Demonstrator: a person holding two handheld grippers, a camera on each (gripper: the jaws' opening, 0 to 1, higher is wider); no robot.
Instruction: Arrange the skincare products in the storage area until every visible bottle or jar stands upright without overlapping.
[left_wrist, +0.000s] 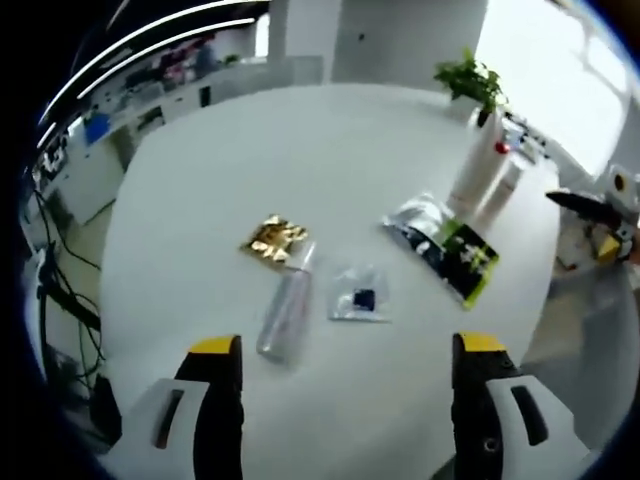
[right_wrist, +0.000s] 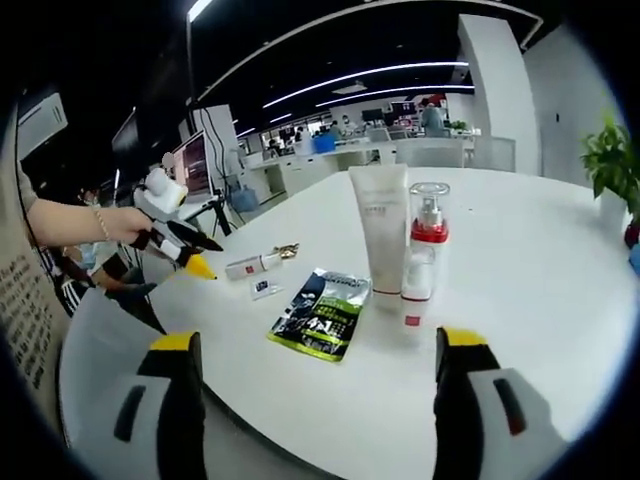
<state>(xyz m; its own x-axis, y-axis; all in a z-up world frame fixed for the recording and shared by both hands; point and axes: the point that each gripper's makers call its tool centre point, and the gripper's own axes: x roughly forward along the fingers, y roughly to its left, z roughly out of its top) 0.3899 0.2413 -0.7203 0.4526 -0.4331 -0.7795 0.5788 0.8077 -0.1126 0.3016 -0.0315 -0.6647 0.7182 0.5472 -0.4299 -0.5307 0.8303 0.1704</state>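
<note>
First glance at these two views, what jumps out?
In the right gripper view, a tall white tube and a red-collared pump bottle stand upright side by side mid-table, with a green-and-black sachet lying flat in front of them. In the left gripper view, a clear bottle lies on its side near the open left gripper, beside a gold packet and a small clear pouch.

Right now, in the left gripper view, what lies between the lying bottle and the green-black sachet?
A small clear packet with something dark blue inside lies between the bottle and the sachet, flat on the white table.
</note>
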